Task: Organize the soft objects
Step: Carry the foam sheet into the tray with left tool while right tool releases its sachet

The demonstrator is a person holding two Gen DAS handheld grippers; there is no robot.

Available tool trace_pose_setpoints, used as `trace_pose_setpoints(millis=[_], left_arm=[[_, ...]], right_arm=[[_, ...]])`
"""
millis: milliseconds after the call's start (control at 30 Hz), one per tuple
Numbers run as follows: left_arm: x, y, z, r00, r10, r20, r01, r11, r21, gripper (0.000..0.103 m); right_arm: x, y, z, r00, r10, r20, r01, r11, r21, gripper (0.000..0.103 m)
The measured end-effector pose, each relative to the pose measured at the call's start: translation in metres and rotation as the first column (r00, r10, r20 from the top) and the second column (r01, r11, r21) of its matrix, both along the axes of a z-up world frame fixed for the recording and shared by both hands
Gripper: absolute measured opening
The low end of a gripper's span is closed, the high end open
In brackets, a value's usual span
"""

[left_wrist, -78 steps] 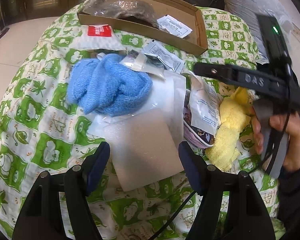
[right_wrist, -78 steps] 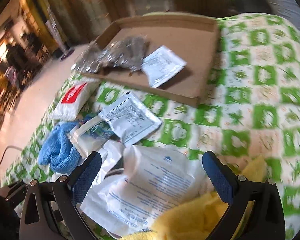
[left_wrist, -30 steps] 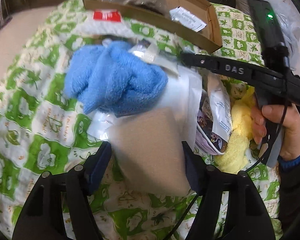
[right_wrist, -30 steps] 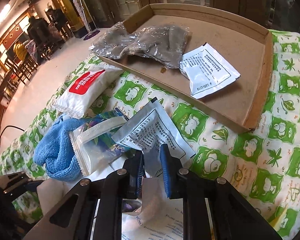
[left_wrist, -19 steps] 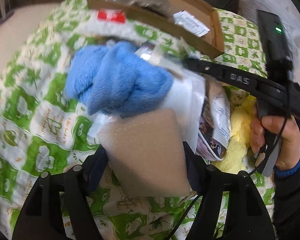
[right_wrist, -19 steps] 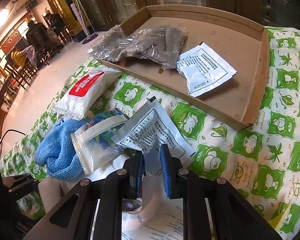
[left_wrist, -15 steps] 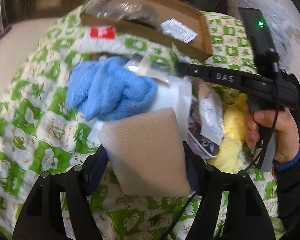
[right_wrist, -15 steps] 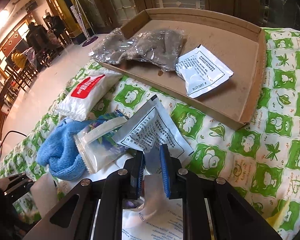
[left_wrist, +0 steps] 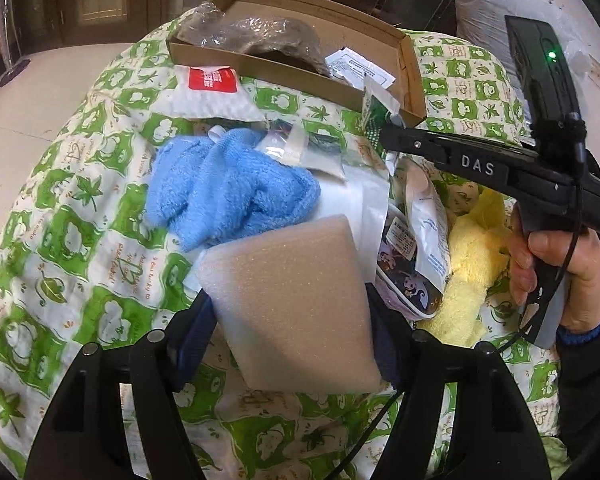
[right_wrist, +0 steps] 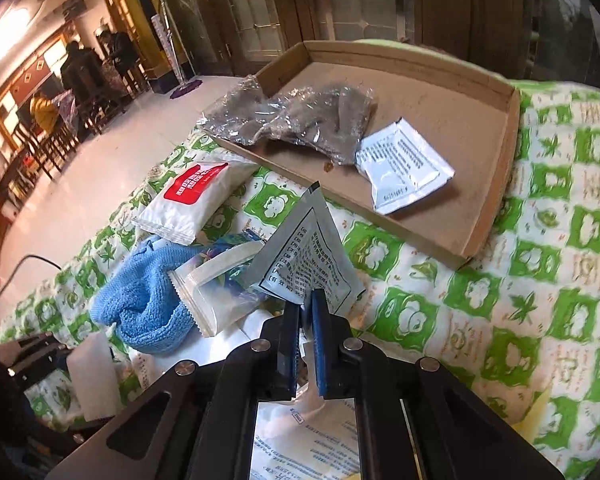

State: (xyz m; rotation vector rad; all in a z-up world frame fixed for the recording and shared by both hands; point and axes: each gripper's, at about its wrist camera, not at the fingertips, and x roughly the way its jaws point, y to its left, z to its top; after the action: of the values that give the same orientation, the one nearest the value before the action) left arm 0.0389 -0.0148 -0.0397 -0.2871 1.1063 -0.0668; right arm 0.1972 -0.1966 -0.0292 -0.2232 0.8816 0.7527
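Note:
My left gripper (left_wrist: pixel 290 320) is shut on a white foam block (left_wrist: pixel 292 292), held just above the green-and-white quilt (left_wrist: pixel 72 240). Behind the block lies a crumpled blue towel (left_wrist: pixel 224 188), and a yellow towel (left_wrist: pixel 472 264) lies to its right. My right gripper (right_wrist: pixel 306 308) has its jaws closing tight on the lower corner of a silver printed sachet (right_wrist: pixel 308 256), which stands tilted up off the quilt. In the left wrist view the right gripper (left_wrist: pixel 386 136) reaches in from the right, gripped by a person's hand (left_wrist: pixel 572 276).
A shallow cardboard tray (right_wrist: pixel 496 184) at the back holds a grey item in clear plastic (right_wrist: pixel 300 124) and a white sachet (right_wrist: pixel 404 164). A white packet with a red label (right_wrist: pixel 188 200), a clear zip pouch (right_wrist: pixel 212 292) and printed bags (left_wrist: pixel 424 224) crowd the quilt.
The foam block has come up off the quilt in my left gripper. My right gripper's jaws have pinched closer together on the silver sachet and risen, tipping it upright.

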Motion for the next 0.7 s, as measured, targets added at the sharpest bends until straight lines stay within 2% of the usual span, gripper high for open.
trace_pose_setpoints(millis=[333,700], left_arm=[[0.019,0.004,0.025,0.999,-0.036,0.010,0.036,0.999,0.034,0.069],[0.049,0.001,0.038,0.996,-0.092,-0.002,0.092,0.993,0.078,0.069]], right_arm=[[-0.004,-0.001,0.026,0.999,0.032,0.032,-0.031,0.999,-0.022,0.005],[0.008,-0.014,0.043,0.999,0.006,0.037,-0.004,0.998,-0.062,0.005]])
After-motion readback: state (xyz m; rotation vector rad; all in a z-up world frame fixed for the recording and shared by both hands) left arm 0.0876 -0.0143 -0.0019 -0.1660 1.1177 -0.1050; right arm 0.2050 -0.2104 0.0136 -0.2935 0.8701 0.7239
